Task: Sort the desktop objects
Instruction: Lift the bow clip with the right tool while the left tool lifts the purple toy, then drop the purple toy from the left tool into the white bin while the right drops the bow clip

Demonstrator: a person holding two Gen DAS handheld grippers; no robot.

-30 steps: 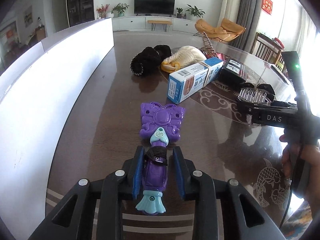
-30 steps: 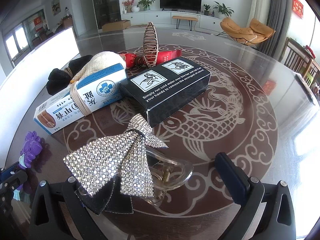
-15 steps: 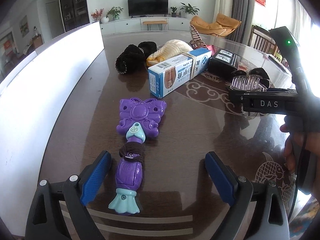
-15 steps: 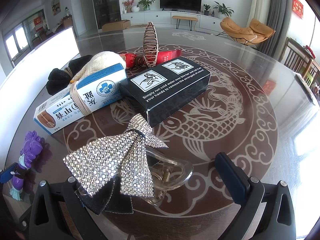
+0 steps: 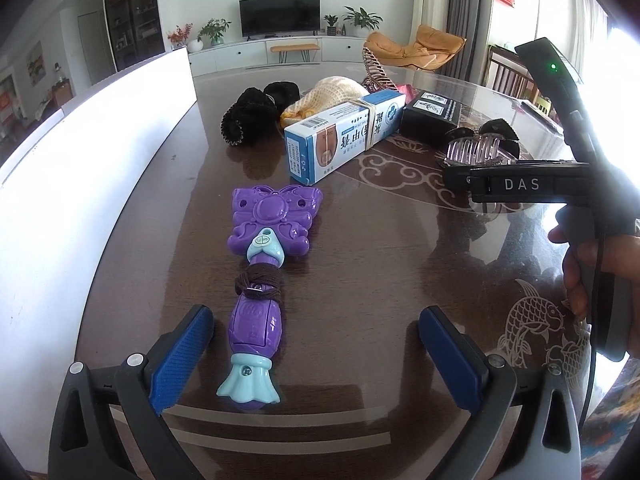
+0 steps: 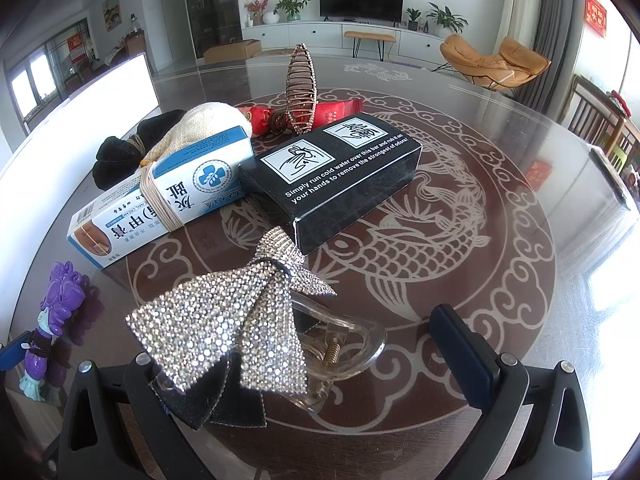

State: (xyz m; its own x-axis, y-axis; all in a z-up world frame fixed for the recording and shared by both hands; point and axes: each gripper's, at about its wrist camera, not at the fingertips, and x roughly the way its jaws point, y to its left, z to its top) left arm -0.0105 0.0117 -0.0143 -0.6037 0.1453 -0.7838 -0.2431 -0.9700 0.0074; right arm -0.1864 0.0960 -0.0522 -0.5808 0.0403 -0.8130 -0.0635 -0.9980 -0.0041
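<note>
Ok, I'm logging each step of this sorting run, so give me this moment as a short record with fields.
surface: dark glass-topped table with a fish pattern
left gripper: open, jaws just opened wide, touching nothing
purple toy mirror: lying flat on the table, handle between the open jaws
right gripper: jaws open
rhinestone bow clip: between the right jaws, lying on the table
blue and white box: rubber-banded, beside the black box
farther back: cream pouch, black scrunchie, red packet
</note>
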